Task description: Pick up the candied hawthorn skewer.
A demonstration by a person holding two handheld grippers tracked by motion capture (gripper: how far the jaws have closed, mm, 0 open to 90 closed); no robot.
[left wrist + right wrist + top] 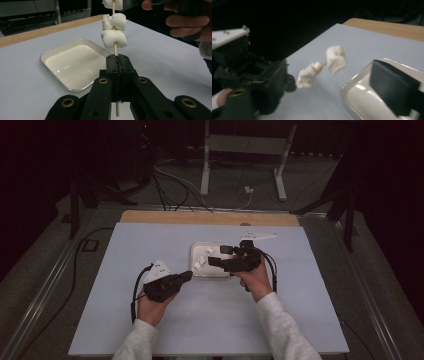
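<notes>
My left gripper [187, 276] [117, 60] is shut on a thin wooden skewer [115, 50] that points up and away from it. Three white marshmallows [113, 37] [201, 261] [335, 58] are threaded on it. The skewer's top end hangs over the near left edge of a white square tray [216, 271] [72, 65] [359, 100], which looks empty in the left gripper view. My right gripper [220, 255] hovers over the tray's right half and points left at the marshmallows. Its jaws stand apart with nothing pressed between them.
The tray sits mid-table on a pale blue mat [150, 320]. A wooden table edge [210, 217] runs along the back. Beyond it are floor cables [170, 185] and a white stand [245, 150].
</notes>
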